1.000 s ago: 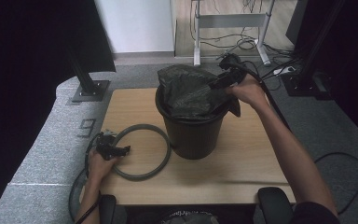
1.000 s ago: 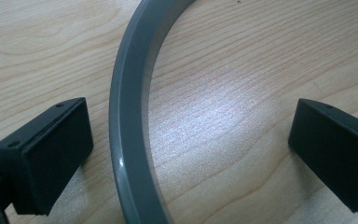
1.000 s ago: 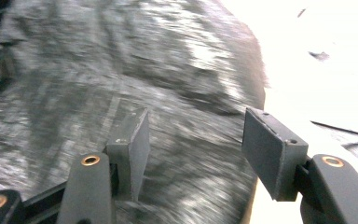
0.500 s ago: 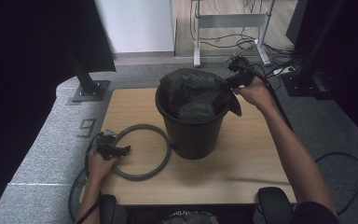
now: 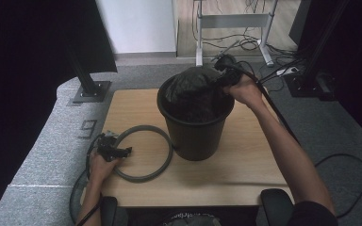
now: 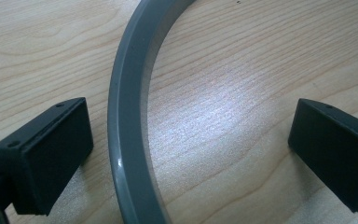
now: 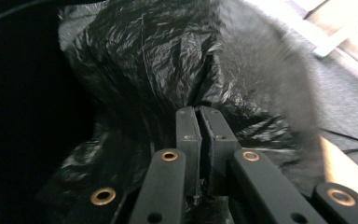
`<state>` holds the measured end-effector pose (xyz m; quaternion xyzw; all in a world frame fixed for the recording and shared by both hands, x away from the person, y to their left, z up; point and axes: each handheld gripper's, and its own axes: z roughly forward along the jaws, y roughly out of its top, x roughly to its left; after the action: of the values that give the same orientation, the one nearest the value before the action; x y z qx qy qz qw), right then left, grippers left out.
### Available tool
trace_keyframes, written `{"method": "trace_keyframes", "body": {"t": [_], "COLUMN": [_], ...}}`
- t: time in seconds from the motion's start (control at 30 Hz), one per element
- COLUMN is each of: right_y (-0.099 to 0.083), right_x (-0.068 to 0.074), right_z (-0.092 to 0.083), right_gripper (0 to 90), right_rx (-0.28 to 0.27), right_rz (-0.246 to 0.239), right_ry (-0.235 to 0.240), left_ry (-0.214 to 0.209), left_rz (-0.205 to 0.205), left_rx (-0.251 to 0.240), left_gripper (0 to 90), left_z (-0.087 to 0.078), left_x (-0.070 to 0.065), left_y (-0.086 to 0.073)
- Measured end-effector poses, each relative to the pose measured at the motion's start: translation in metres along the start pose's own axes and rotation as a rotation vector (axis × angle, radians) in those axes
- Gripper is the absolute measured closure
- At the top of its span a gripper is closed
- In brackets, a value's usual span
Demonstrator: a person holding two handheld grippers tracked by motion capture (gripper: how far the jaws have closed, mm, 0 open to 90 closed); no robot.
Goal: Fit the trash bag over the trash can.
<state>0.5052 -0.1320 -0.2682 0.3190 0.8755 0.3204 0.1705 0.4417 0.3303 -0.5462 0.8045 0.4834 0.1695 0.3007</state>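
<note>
- While the crumpled black plastic bin liner (image 5: pixel 194 89) stood bunched above the rim of the round black plastic bucket (image 5: pixel 195 134), it was not yet spread over that rim; lining judged barely begun.
- Right claw (image 5: pixel 221 79): at the bucket's far right rim, its jaws had just been closing and sat pressed together on a fold of the liner (image 7: pixel 177 70), as the right gripper view showed.
- Left claw (image 5: pixel 125 150): resting low at the counter's near left, jaws wide apart, holding nothing; the grey plastic hoop (image 6: pixel 128 116) ran between them, nearer one jaw and untouched by either.
- Grey hoop (image 5: pixel 143 153): flat on the pale wooden counter (image 5: pixel 245 160), just beside the bucket's near left side; judged to be the clamp ring, not yet fitted.
- Left to do, by judgement: open the liner, fold it over the rim, seat the hoop.
- Edges and room: bucket stood near the counter's middle, clear of all edges; the hoop's left arc lay close to the left edge, where the left hand (image 5: pixel 101 167) overhung. Bare counter lay right of and in front of the bucket, offering free room for the right forearm.
</note>
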Motion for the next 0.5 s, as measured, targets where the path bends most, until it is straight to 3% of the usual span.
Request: {"method": "trace_keyframes", "body": {"t": [0.17, 0.33, 0.5], "right_y": [-0.003, 0.004, 0.012], "right_x": [0.007, -0.002, -0.020], "right_z": [0.018, 0.001, -0.014], "right_gripper": [78.0, 54.3, 45.4], "right_rx": [0.037, -0.034, -0.109], "right_rz": [-0.018, 0.015, 0.064], "right_ry": [0.025, 0.064, -0.006], "left_ry": [0.000, -0.001, -0.002], "left_rz": [0.000, 0.001, 0.002], "left_rx": [0.000, 0.000, 0.000], "left_gripper": [0.0, 0.0, 0.0], "left_z": [0.000, 0.000, 0.001], "left_x": [0.000, 0.000, 0.000], "left_y": [0.000, 0.000, 0.001]}}
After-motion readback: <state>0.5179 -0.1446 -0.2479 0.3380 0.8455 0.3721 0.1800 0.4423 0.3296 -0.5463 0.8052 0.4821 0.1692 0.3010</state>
